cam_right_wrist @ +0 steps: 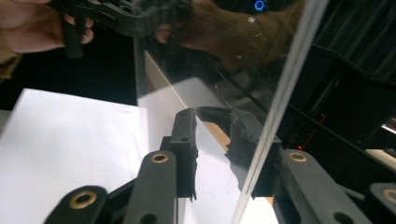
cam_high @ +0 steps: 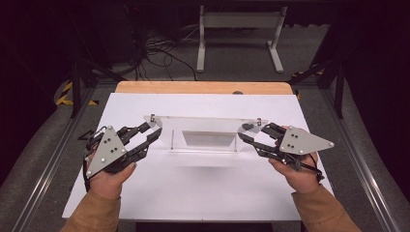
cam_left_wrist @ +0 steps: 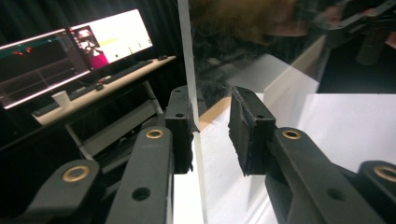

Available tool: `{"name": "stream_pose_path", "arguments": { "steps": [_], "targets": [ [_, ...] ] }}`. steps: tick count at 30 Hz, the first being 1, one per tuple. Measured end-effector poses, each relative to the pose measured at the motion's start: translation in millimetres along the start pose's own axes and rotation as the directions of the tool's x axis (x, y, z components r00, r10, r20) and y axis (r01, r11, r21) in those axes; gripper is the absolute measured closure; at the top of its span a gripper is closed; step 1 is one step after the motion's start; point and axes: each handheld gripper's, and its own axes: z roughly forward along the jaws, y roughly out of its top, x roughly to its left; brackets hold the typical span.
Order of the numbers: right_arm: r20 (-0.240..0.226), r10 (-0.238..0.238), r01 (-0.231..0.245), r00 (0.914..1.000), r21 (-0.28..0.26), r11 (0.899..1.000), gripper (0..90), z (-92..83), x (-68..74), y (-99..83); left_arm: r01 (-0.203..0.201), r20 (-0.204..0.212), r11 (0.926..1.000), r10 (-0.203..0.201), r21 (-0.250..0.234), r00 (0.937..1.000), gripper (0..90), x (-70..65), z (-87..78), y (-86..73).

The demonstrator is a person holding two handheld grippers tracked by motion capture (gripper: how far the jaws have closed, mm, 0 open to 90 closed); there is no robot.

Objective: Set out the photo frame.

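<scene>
Clear upright acrylic panel (cam_high: 203, 133) on white-topped desk (cam_high: 193, 193); left tongs (cam_high: 151, 137) spread around its left edge; right tongs (cam_high: 245, 133) spread around its right edge

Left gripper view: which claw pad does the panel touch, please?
The pad at the view's left: the clear panel's edge lies against it; the other pad stands apart.
</scene>
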Motion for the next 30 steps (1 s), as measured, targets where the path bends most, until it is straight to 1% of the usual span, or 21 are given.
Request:
{"name": "stream_pose_path", "arguments": {
  "steps": [2,4,5,9,10,12,13,15,16,17,19,23,24,27,28,29,30],
  "targets": [
    [-0.021,0.028,-0.028,0.9994,-0.012,1.000,71.2,-3.8,1.1,1.9,0.006,0.002,1.0000,-0.006,-0.007,1.0000,72.0,0.5,0.5,0.5],
    [-0.030,0.059,-0.059,0.9978,-0.006,0.998,71.2,-5.3,0.4,1.3,0.012,0.006,0.9999,-0.012,-0.006,0.9999,71.9,-1.2,2.1,0.3],
    [-0.034,0.070,-0.070,0.9970,-0.005,0.998,71.0,-6.0,-0.6,0.0,0.007,0.008,1.0000,-0.007,-0.004,0.9999,72.1,-2.0,2.3,0.7],
    [-0.042,0.096,-0.096,0.9945,-0.003,0.995,70.8,-8.8,-1.2,-0.1,0.025,0.016,0.9996,-0.024,-0.017,0.9996,72.5,-4.0,0.6,3.4],
    [-0.046,0.104,-0.104,0.9936,-0.002,0.995,70.8,-9.2,-1.8,1.2,0.023,0.018,0.9996,-0.023,-0.014,0.9996,72.6,-3.8,-0.1,4.4],
    [-0.057,0.126,-0.126,0.9904,-0.001,0.992,70.5,-9.5,-4.2,3.4,0.037,0.024,0.9992,-0.037,-0.012,0.9990,72.7,-4.5,-1.3,5.8],
    [-0.066,0.142,-0.142,0.9877,0.001,0.990,70.4,-9.5,-6.0,3.9,0.053,0.033,0.9985,-0.053,-0.014,0.9981,73.0,-4.5,-1.0,5.9],
    [-0.079,0.176,-0.176,0.9812,0.011,0.984,69.7,-9.0,-10.6,3.7,0.065,0.038,0.9979,-0.064,-0.002,0.9972,73.2,-4.4,0.4,5.2],
    [-0.082,0.182,-0.181,0.9799,0.016,0.983,69.6,-8.7,-12.1,3.5,0.072,0.037,0.9974,-0.072,0.003,0.9967,73.2,-4.6,1.8,4.2],
    [-0.083,0.192,-0.191,0.9779,0.021,0.981,69.4,-8.3,-13.4,3.0,0.071,0.037,0.9974,-0.072,0.011,0.9968,73.2,-4.1,2.7,3.6],
    [-0.083,0.207,-0.206,0.9748,0.022,0.978,69.3,-8.1,-14.9,2.3,0.085,0.039,0.9963,-0.086,0.008,0.9956,73.3,-3.3,4.6,3.2],
    [-0.078,0.236,-0.235,0.9686,0.026,0.972,68.7,-6.1,-20.2,1.4,0.101,0.036,0.9948,-0.101,0.015,0.9942,72.8,0.6,10.1,4.0],
    [-0.078,0.241,-0.240,0.9674,0.024,0.971,68.6,-5.3,-21.7,0.7,0.104,0.030,0.9944,-0.105,0.014,0.9940,72.5,1.8,12.3,3.7],
    [-0.079,0.262,-0.262,0.9617,0.017,0.965,68.1,-1.3,-28.4,-2.2,0.105,0.012,0.9945,-0.105,0.010,0.9944,70.1,6.2,21.3,1.2],
    [-0.079,0.262,-0.262,0.9617,0.017,0.965,68.1,-1.3,-28.4,-2.2,0.105,0.012,0.9945,-0.105,0.010,0.9944,68.6,6.2,21.3,1.2],
    [-0.069,0.280,-0.280,0.9575,0.009,0.960,66.9,2.7,-33.6,-4.8,0.116,0.006,0.9932,-0.116,0.000,0.9932,67.0,7.3,24.9,0.0],
    [-0.065,0.283,-0.283,0.9570,0.005,0.959,66.1,4.4,-35.2,-5.8,0.127,0.007,0.9919,-0.127,-0.003,0.9919,65.6,8.1,28.5,-1.2]
  ]
}}
